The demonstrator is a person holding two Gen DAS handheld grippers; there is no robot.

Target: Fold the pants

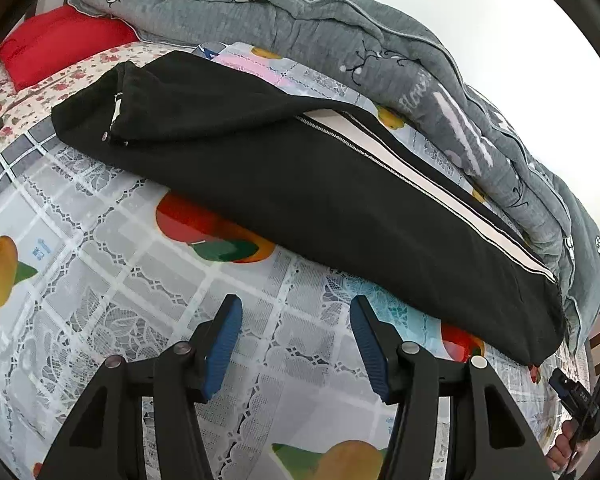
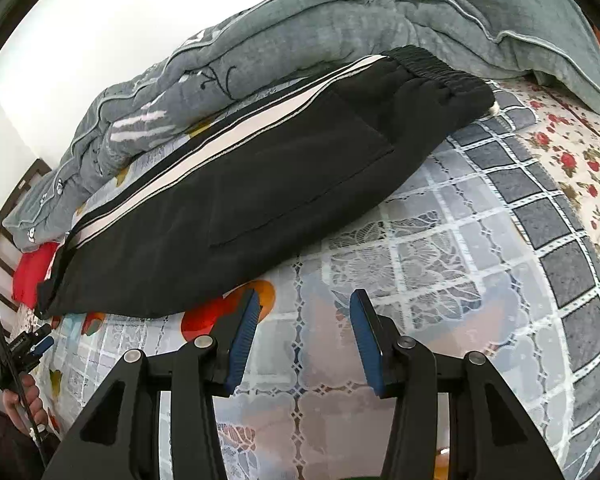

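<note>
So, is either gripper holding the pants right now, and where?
Neither. The left gripper and right gripper are open over the tablecloth, short of the pants.

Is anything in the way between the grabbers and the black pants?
Nothing visible. Only bare fruit-print sheet lies between the left hand-held gripper and the black pants, and the same for the right hand-held gripper. Both stand open and empty.

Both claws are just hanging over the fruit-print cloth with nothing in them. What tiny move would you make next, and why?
Probably ease both forward to the near edge of the black pants. The left gripper and right gripper are open and empty above the cloth, short of the fabric, and the pants lie folded lengthwise, white stripe on the far side, so another fold needs a grip first.
</note>
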